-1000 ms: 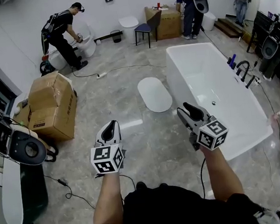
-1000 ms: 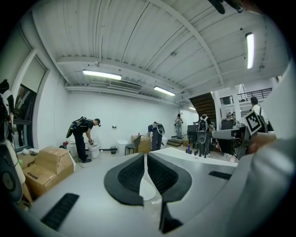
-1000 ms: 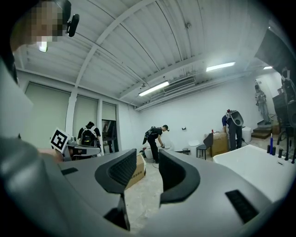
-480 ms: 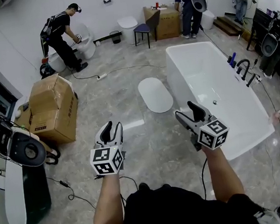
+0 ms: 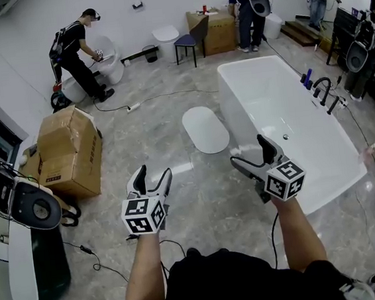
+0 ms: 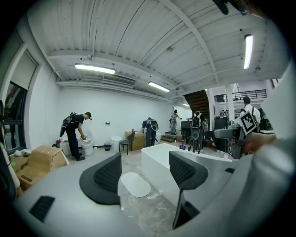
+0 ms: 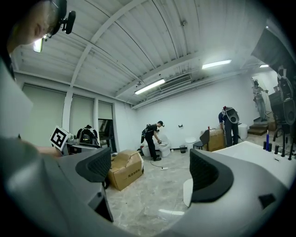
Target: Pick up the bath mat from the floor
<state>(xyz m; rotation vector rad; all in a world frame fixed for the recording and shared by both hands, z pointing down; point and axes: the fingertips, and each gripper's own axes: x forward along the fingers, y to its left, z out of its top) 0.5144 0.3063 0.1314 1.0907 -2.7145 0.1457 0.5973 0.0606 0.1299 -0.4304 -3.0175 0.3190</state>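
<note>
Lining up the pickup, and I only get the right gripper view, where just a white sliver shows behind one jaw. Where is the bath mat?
Observer: The bath mat lies flat on the floor, out ahead, beside the bathtub.
Operator: Anything lying on it?
Observer: Nothing. In the head view its whole oval top is bare.
Operator: Is the left tool ready?
Observer: The left tool is opening, with nothing between its jaws. In its own view the mat shows far off through the gap.
</note>
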